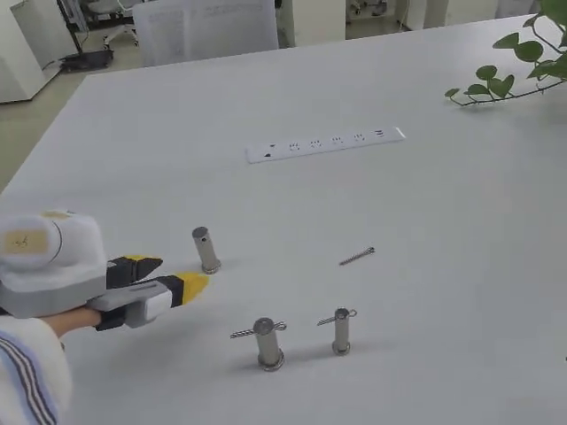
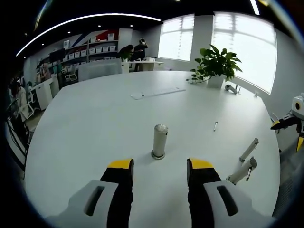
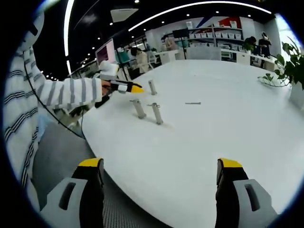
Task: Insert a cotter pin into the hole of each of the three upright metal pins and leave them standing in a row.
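white table (image 1: pixel 425 204) spreads under everything, with a leafy plant (image 1: pixel 518 62) at its far right corner and a power strip (image 1: pixel 324 143) lying flat near the middle. your left gripper (image 1: pixel 182 272) hovers low over the near left side, its yellow-tipped jaws apart and holding nothing. your right gripper (image 3: pixel 160 164) hangs off the table's edge, well apart from the work, jaws spread wide and empty. the bare metal pin (image 1: pixel 205 250) stands upright just ahead of your left jaws, lined up with their gap but not inside it. the near pin (image 1: pixel 267 343) and the right pin (image 1: pixel 342 330) stand upright too, with fitted cotter pins (image 1: pixel 241 333) through their tops. the loose cotter pin (image 1: pixel 357 256) lies flat beyond them, touching none.
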